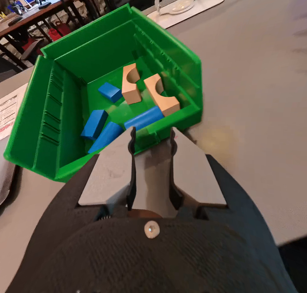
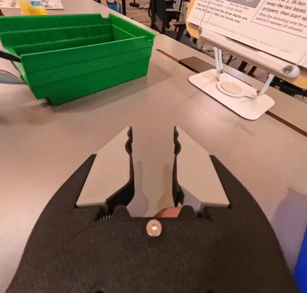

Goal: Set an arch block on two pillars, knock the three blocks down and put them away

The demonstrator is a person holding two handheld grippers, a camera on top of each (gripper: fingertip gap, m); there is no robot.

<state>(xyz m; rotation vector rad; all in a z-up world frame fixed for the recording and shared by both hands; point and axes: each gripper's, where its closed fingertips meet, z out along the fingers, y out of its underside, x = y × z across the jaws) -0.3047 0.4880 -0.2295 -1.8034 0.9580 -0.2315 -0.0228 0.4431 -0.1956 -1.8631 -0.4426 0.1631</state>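
In the left wrist view a green bin (image 1: 49,119) sits on the grey table and holds two tan arch blocks (image 1: 131,87) (image 1: 162,95) and several blue blocks (image 1: 94,124), all lying loose on its floor. My left gripper (image 1: 152,132) is open and empty, hovering over the bin's near rim. In the right wrist view my right gripper (image 2: 152,130) is open and empty above bare grey table. A green bin (image 2: 79,72) stands beyond it to the left; its inside is hidden from this angle.
A white stand (image 2: 232,92) with a printed sheet (image 2: 259,7) stands to the right of the right gripper; its base also shows in the left wrist view (image 1: 191,7). A paper (image 1: 8,112) lies left of the bin. A yellow-and-blue package (image 2: 29,1) sits behind the bin. The left gripper's tips are roughly 30 cm from the right gripper's.
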